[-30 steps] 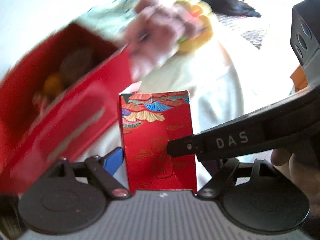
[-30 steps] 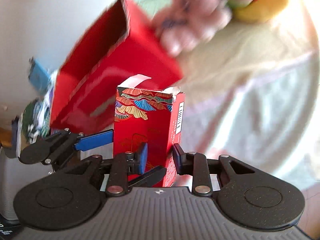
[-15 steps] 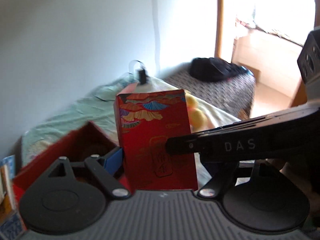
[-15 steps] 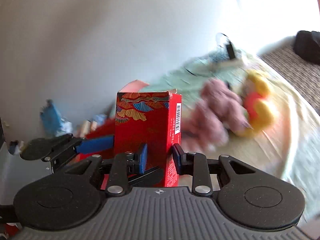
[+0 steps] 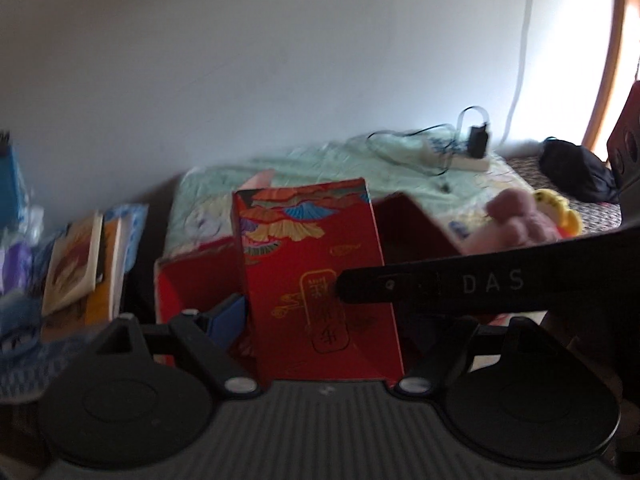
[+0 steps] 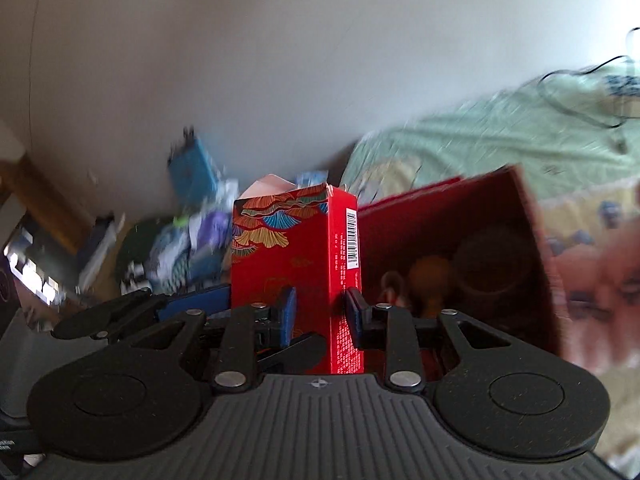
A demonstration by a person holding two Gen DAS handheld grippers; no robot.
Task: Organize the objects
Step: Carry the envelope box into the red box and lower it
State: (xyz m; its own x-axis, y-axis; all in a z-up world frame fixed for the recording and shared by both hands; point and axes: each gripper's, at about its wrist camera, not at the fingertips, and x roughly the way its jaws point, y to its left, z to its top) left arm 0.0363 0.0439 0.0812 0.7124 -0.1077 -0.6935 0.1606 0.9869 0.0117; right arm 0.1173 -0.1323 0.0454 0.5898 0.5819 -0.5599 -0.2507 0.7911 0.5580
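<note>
A small red box (image 5: 316, 280) with a colourful fan pattern stands upright, held by both grippers. My left gripper (image 5: 320, 320) spans its wide face; the blue left pad (image 5: 228, 316) presses its left edge, and the right pad is hidden. My right gripper (image 6: 320, 312) is shut on its narrow barcode side, and one of its black fingers (image 5: 440, 284) crosses the box's front in the left wrist view. Just behind stands a large open red box (image 6: 460, 240) with dark round items inside.
A pink and yellow plush toy (image 5: 520, 220) lies on the pale green bed sheet (image 5: 320, 168) right of the large box. A power strip with charger (image 5: 476, 148) and a black bag (image 5: 576, 168) lie farther back. Stacked books (image 5: 80, 264) and clutter sit at left.
Both grippers kept hold of the small red box while the views swung up from the bed and then leftward. The large red box, tilted at left before, now stands right behind it.
</note>
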